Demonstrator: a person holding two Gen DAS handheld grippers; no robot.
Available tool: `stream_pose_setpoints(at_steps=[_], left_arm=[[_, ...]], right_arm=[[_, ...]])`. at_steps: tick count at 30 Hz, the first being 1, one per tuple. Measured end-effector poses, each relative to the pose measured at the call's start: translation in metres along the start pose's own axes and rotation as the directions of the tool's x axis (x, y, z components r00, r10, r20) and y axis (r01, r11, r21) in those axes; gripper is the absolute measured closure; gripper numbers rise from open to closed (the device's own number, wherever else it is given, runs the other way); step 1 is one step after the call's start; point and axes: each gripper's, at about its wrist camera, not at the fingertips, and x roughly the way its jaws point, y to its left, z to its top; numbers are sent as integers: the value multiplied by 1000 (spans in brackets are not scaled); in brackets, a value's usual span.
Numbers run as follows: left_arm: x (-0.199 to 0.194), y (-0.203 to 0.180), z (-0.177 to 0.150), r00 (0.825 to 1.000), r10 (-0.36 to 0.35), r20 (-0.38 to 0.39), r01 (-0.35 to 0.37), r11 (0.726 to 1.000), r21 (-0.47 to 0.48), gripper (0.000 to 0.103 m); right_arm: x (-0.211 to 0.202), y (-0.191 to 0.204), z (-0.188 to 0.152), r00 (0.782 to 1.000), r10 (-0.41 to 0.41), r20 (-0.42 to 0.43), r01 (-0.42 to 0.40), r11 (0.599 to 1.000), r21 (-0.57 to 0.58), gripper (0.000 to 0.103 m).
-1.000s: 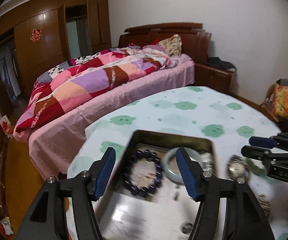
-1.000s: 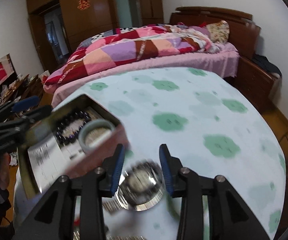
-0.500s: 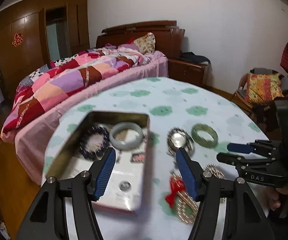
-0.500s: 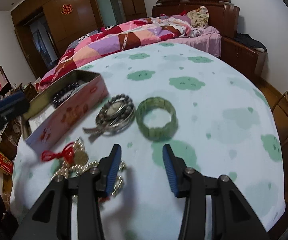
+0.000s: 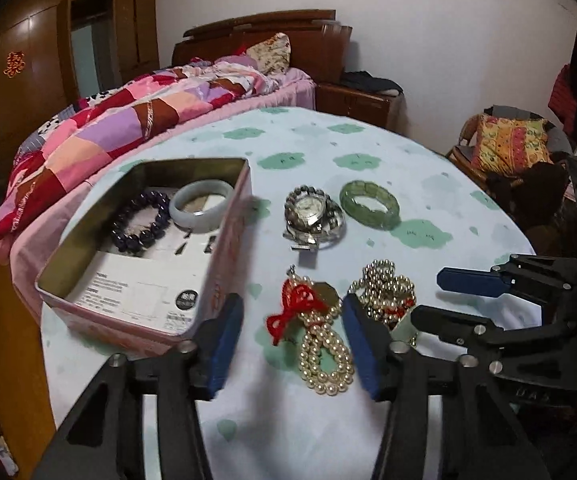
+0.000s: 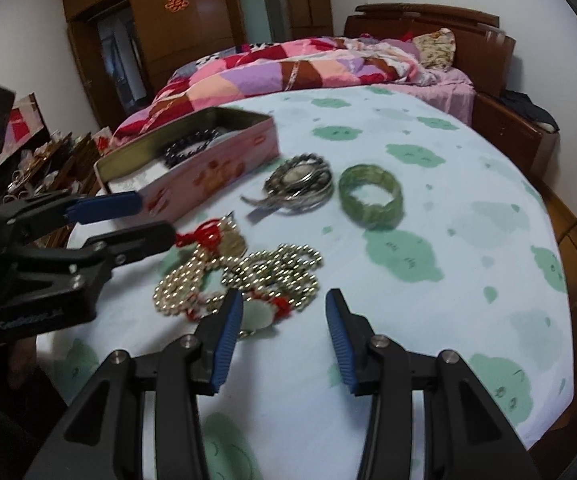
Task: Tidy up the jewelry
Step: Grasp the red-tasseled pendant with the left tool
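Note:
A pink tin box [image 5: 224, 256] [image 6: 208, 172] lies open on the table and holds a dark bead bracelet [image 5: 140, 220] and a pale jade bangle [image 5: 202, 204]. On the cloth lie a silver watch [image 5: 314, 216] [image 6: 300, 184], a green bangle [image 5: 370, 204] [image 6: 370, 196], a pearl string with a red knot [image 5: 316, 332] [image 6: 196, 268] and a gold bead necklace [image 5: 388, 292] [image 6: 280, 276]. My left gripper [image 5: 292, 340] [image 6: 140, 220] is open above the pearl string. My right gripper [image 6: 284, 328] [image 5: 440, 296] is open near the gold necklace.
The round table has a pale cloth with green flowers [image 5: 368, 420] [image 6: 448, 240]. A bed with a patchwork quilt [image 5: 148, 116] stands behind it, a chair with a yellow cushion [image 5: 512, 144] to the right, and wooden wardrobes [image 6: 208, 20] at the back.
Both grippers have pulled back from the tin and the watch. The watch now lies on the cloth. The left gripper now hovers over the pearl string.

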Motion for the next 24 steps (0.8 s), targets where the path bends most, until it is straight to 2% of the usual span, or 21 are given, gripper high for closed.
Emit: stream_pose_setpoints(at_steps=[10,15,17,18,19,24], left_arm=[[17,0,-5,998,-50,-46,48,999,-24,67],[30,7,-8,995,-67,-76,62,996,-62,68],[30,10,-8,995,-79,-69,73,995,-74,79],[29,9,-8,994,-85,-66,80,994,-71,95],[28,8,-8,994,-89,-63,85,994,-62,99],[15,5,-3,997,-74,-23,73,997,-37,101]], right_arm=[[5,6,-6,1000,10,-12,-11,1000,-19,61],[5,8,-8,1000,5,-13,-5,1000,-26,61],[5,8,-8,1000,5,-13,-6,1000,-26,61],[5,8,-8,1000,6,-14,-6,1000,-25,62],[5,8,-8,1000,6,-16,-7,1000,-26,66],[5,9,-8,1000,10,-20,-10,999,-34,75]])
